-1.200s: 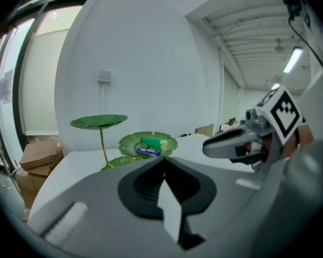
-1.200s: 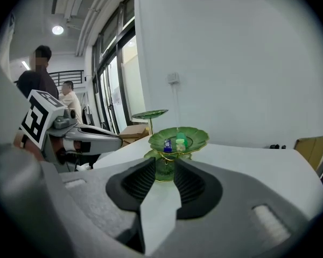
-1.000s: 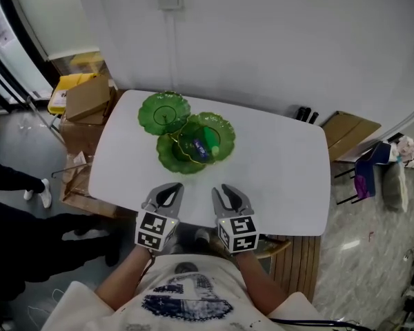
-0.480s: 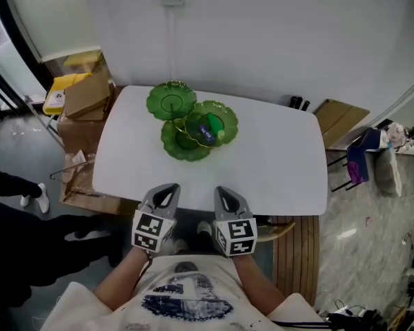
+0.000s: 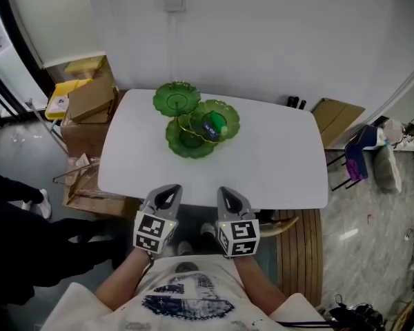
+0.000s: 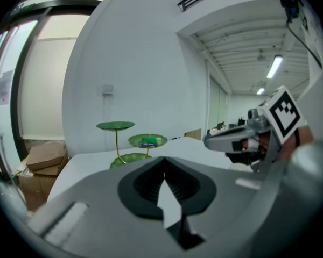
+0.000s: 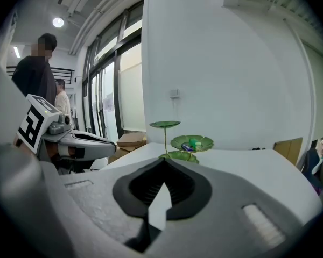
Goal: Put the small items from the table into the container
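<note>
The container is a green stand (image 5: 195,119) of three leaf-shaped glass dishes with scalloped rims, carried on thin gold stems. It stands on the far half of a white table (image 5: 276,164), left of the middle. The top dish (image 5: 176,97) is the highest and farthest back, and it looks empty. The middle dish (image 5: 221,116) sits to the right of it. The bottom dish (image 5: 186,140) is nearest the person and lies low on the table top.

The small items (image 5: 212,125) lie together in the middle dish of the stand. One is dark blue and one is bright green; what they are cannot be made out. In the left gripper view they show as a green-and-blue spot (image 6: 147,140) on that dish.

Both grippers are held side by side, well short of the stand, at the table's near edge and pointing toward it. The left gripper (image 5: 168,190) has its jaws pressed together at the tips, with nothing between them (image 6: 164,161). The right gripper (image 5: 225,194) is likewise closed and empty (image 7: 162,163).

Cardboard boxes (image 5: 90,98) sit on the floor to the left of the stand, beyond the table's edge.
</note>
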Action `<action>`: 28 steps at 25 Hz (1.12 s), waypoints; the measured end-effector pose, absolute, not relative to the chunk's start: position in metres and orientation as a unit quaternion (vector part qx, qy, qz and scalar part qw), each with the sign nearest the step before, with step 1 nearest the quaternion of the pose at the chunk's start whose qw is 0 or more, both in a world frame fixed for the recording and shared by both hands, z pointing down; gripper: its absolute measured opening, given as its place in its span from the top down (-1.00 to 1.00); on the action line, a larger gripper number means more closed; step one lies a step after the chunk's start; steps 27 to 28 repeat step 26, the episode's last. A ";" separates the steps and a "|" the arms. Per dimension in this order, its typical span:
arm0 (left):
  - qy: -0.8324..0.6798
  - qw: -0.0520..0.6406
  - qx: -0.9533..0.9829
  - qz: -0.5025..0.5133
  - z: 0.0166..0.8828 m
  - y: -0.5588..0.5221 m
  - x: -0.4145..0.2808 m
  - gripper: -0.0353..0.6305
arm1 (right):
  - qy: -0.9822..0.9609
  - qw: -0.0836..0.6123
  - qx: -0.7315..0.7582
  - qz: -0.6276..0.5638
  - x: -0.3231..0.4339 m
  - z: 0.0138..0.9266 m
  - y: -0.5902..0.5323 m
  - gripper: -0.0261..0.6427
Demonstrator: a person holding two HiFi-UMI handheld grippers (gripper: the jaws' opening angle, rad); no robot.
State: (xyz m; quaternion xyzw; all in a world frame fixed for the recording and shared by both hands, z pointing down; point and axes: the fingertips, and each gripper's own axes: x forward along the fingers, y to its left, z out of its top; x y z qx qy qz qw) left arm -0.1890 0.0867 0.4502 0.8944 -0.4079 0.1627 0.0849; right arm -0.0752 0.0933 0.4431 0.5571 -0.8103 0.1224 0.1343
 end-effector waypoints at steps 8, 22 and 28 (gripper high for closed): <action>-0.407 0.084 0.895 0.160 0.449 0.098 -0.196 0.92 | -0.808 0.129 0.561 0.123 -0.080 0.438 0.104 0.93; -0.411 0.085 0.895 0.151 0.452 0.101 -0.201 0.92 | -0.806 0.134 0.564 0.121 -0.084 0.441 0.111 0.93; -0.414 0.085 0.894 0.149 0.453 0.101 -0.203 0.93 | -0.805 0.132 0.566 0.121 -0.084 0.439 0.112 0.93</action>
